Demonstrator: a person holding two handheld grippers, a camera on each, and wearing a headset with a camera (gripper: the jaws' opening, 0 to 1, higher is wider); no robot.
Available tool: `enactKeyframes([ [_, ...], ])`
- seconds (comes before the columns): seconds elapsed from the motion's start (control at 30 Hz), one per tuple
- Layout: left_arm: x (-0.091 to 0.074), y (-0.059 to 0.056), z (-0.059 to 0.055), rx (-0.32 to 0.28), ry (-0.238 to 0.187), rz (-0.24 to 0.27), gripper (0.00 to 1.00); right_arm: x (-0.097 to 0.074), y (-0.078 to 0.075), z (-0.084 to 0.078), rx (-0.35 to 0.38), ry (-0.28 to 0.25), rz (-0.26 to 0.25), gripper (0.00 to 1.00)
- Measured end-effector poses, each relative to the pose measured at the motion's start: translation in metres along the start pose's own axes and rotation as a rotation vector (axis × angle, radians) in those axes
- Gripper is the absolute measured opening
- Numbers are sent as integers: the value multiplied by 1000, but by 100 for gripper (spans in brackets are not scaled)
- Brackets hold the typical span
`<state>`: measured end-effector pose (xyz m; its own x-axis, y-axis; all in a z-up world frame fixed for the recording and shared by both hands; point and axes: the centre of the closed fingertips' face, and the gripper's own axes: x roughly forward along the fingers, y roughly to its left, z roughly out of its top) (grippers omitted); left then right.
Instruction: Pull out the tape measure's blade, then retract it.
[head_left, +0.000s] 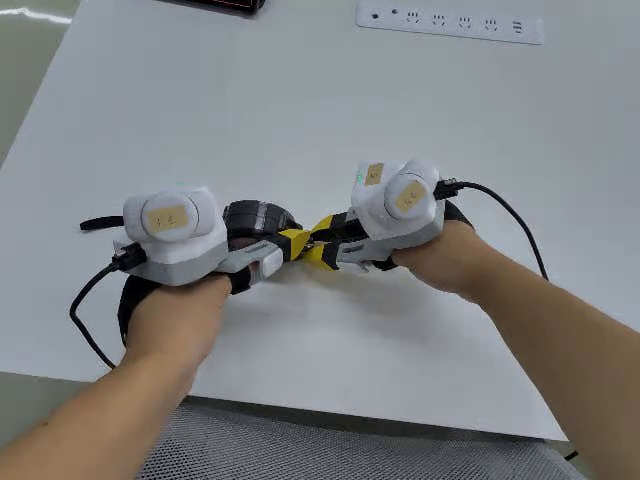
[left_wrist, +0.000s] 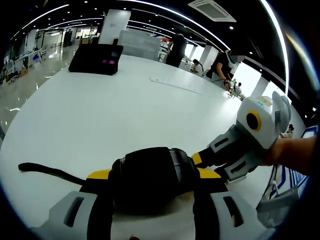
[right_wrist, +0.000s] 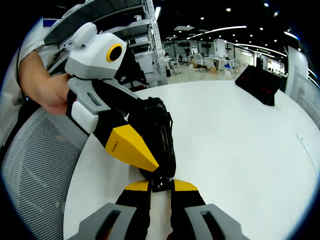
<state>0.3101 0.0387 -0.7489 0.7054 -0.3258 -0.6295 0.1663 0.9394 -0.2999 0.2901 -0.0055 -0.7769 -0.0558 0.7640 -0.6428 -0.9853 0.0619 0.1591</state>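
L gripper (left_wrist: 153, 174) clamps the black tape measure (head_left: 258, 215) on the white tabletop (head_left: 300, 100), w/ R gripper (right_wrist: 161, 187) pinched on its blade tip (right_wrist: 161, 182).

Bright, even overhead light. Head view sharp, with a soft shadow on the white table (head_left: 330, 330) at 6 o'clock. Gripper views: strong fisheye bending at edges, ceiling strips (left_wrist: 50, 12) glaring at 11 o'clock, tape measure (left_wrist: 150, 177) slightly soft.
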Motion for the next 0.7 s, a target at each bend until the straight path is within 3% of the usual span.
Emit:
enactKeyframes([
  [0.33,0,-1,0,12,-5,-16,61,1,2,-1,-13,8,1,13],
  [0.7,0,-3,-1,26,4,-32,63,-3,4,3,6,5,-5,24],
])
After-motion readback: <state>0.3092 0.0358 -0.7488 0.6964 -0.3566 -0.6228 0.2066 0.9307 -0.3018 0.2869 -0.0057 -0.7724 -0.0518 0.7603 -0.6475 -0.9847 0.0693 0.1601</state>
